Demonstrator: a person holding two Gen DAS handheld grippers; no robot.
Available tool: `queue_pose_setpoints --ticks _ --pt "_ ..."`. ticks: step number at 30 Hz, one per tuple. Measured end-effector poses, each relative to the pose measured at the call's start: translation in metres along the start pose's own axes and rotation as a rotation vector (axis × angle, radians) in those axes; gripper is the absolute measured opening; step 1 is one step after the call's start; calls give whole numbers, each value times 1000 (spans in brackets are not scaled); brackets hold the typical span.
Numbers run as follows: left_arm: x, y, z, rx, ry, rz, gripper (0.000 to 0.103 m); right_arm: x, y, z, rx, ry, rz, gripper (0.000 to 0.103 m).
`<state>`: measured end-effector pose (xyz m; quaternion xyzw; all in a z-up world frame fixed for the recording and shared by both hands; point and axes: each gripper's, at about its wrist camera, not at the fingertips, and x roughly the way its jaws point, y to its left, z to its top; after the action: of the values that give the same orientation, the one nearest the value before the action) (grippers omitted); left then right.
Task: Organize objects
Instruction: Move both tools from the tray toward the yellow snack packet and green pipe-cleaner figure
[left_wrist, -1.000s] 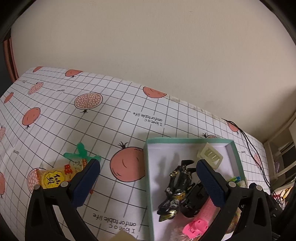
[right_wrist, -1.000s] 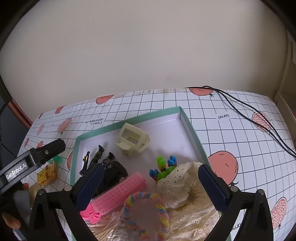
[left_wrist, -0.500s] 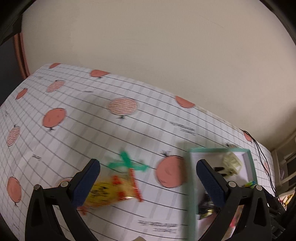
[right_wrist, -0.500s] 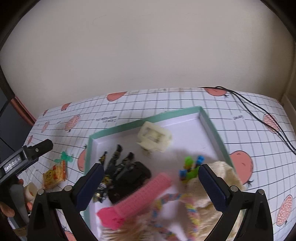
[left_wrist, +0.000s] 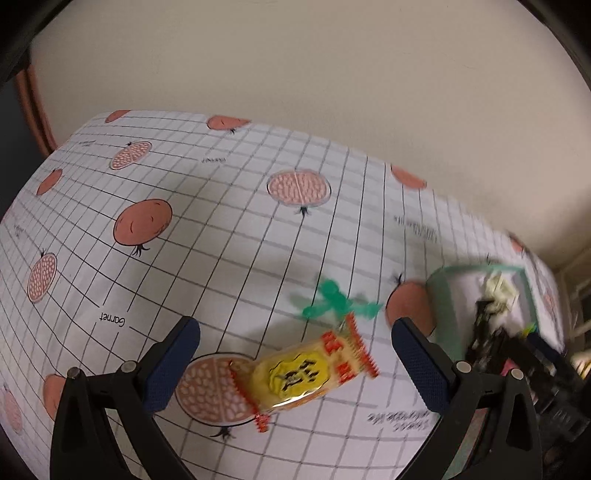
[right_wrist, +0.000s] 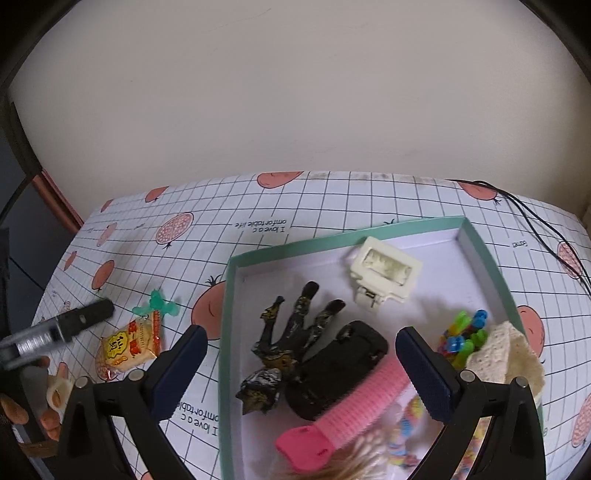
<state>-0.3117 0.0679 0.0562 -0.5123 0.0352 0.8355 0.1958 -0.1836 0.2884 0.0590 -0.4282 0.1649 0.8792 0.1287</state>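
left wrist view: left gripper (left_wrist: 295, 363) gapes wide around a yellow snack packet (left_wrist: 303, 373) at lower centre, green clip (left_wrist: 336, 302) just above; right gripper (right_wrist: 301, 363) spread, empty, over the teal tray (right_wrist: 229, 314).

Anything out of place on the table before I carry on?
Two things lie outside the green-rimmed tray while the rest sits in it: the yellow snack packet and a small green plastic piece just beyond it, both on the tablecloth. The left gripper is open around the packet; the right gripper is open above the tray.
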Motion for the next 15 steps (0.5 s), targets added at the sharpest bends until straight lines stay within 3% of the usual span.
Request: queue_pose_setpoints --ticks 9,15 --pt "18 -28 -16 219 56 23 102 7 14 -1 -4 3 -6 103" --pt "28 -36 -25 281 94 49 81 11 17 -3 -4 13 1 103"
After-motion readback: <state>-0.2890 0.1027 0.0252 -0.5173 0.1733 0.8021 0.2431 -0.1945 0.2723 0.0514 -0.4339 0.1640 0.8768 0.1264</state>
